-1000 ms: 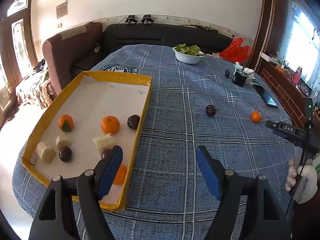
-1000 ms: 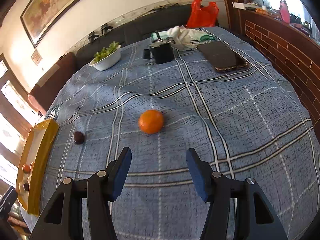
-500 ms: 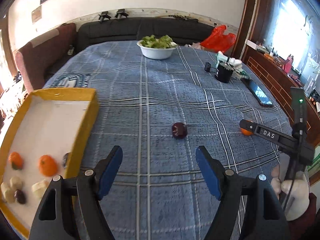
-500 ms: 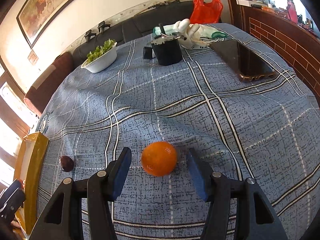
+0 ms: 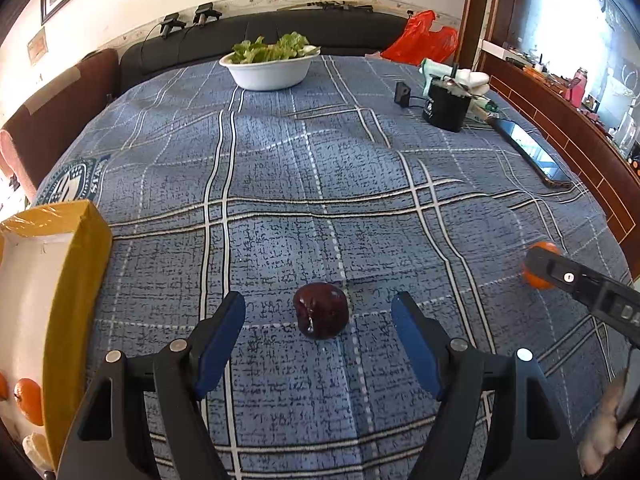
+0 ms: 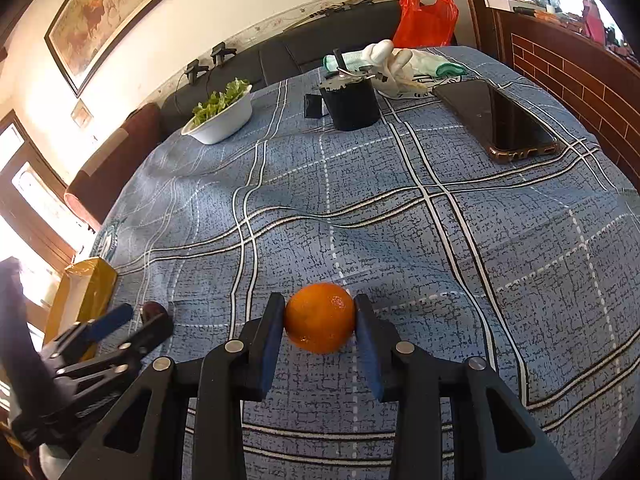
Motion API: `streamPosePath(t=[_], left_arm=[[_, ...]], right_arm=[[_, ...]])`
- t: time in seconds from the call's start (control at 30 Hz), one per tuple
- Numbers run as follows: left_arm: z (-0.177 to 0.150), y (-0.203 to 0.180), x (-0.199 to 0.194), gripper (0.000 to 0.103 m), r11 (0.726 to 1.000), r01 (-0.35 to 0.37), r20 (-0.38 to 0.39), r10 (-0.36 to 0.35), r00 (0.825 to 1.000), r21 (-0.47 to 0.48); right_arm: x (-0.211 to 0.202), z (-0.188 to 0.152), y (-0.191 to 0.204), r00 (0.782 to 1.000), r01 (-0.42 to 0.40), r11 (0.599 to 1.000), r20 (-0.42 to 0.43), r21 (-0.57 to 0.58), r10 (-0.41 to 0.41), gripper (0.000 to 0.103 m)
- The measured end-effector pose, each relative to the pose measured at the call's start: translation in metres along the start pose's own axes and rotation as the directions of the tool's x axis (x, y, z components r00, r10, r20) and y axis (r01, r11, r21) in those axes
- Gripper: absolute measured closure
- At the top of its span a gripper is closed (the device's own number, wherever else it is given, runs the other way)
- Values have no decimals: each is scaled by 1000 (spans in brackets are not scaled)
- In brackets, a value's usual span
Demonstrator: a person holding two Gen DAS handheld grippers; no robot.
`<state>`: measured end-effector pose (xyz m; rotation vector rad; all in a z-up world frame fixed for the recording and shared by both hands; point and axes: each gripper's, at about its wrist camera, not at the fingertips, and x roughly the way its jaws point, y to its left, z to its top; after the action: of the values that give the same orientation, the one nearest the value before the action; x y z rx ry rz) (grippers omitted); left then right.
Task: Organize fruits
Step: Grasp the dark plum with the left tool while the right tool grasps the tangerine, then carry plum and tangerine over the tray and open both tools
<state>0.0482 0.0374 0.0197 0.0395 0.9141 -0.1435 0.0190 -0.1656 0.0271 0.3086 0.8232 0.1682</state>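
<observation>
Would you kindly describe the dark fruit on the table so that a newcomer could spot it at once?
Start at the blue plaid tablecloth, then the yellow tray at its left edge. To the tray's right, a dark red plum lies between the open left gripper fingers, untouched. It is glossy, nearly black; the other loose fruit is an orange, held in the right gripper.

Woven plaid cloth (image 5: 280,168); glossy dark plum (image 5: 320,315)

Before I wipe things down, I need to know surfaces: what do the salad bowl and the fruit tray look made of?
Salad bowl: smooth white, faintly glossy, ceramic or plastic; the look leaves it open. Fruit tray: probably a cardboard box, matte white inside, outer wall wrapped in shiny, wrinkled yellow tape or film.
</observation>
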Motion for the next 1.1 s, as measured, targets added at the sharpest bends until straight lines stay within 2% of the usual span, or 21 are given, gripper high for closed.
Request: streamPosePath(t=[0.07,0.1,0.13,0.17,0.4,0.57,0.7,0.93,1.1], left_arm=[[-2,2,6,33,1000,1,-15,-1,1000,-9],[-2,2,5,49,1000,-12,-13,12,1000,-12],[-2,3,5,72,1000,-27,-5,27,1000,-12],[-2,3,4,78,1000,-26,-5,26,1000,-13],[-6,13,-20,78,997,2,22,0,1000,-71],[-16,21,-68,77,994,12,90,-2,996,-105],[-32,39,-111,77,987,-22,144,45,988,-157],[-53,84,-163,77,961,-106,171,153,973,-254],[-75,127,-196,77,936,-117,213,196,957,-331]], right_arm=[[-2,0,-1,1000,-10,1000,5,10,10,65],[-3,1,-1,1000,-14,1000,7,12,14,65],[-4,1,-1,1000,-17,1000,11,14,17,65],[-4,1,-1,1000,-17,1000,13,14,17,65],[-4,0,0,999,-31,999,16,19,31,65],[-8,-1,2,999,-45,999,30,16,44,65],[-13,-1,5,997,-55,998,46,11,54,65],[-16,-9,22,996,-60,998,63,-25,61,65],[-30,-16,60,995,-82,993,58,-85,87,65]])
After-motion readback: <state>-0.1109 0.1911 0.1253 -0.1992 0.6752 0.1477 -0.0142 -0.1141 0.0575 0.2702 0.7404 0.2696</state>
